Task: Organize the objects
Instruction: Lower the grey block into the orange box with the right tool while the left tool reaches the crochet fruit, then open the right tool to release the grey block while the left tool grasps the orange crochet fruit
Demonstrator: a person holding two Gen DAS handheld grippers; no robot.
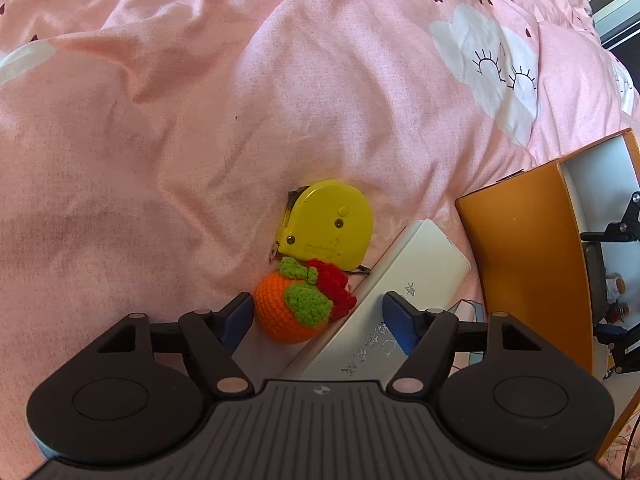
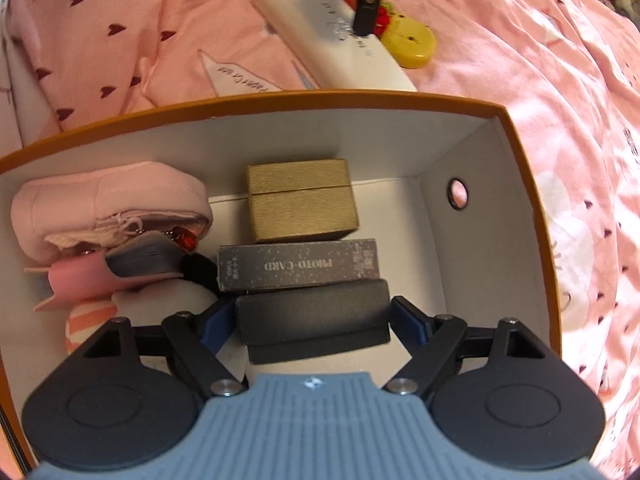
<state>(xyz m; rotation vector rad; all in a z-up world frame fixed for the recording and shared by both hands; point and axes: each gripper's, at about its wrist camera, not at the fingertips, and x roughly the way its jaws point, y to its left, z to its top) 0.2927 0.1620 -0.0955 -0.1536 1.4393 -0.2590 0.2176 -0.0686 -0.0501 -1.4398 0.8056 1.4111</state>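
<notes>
Right hand-held gripper (image 2: 310,316), jaws apart, straddles black case (image 2: 314,322) beside "PHOTO-CARD" box (image 2: 298,266).

both wrist views look steeply down, close; both show the white case (image 1: 404,280) (image 2: 340,40).

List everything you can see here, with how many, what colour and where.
Bedspread: one, pink with hearts, under everything.
Tape measure: one, yellow, on the bedspread.
Crochet fruit: one, orange with green and red, touching the tape measure.
Long box: one, white, beside the fruit.
Storage box: one, orange outside, white inside.
Gold box: one, inside.
Photo-card box: one, dark, inside.
Black case: one, inside.
Pink pouch: one, inside.
Left gripper: open.
Right gripper: open, straddling the black case.
</notes>
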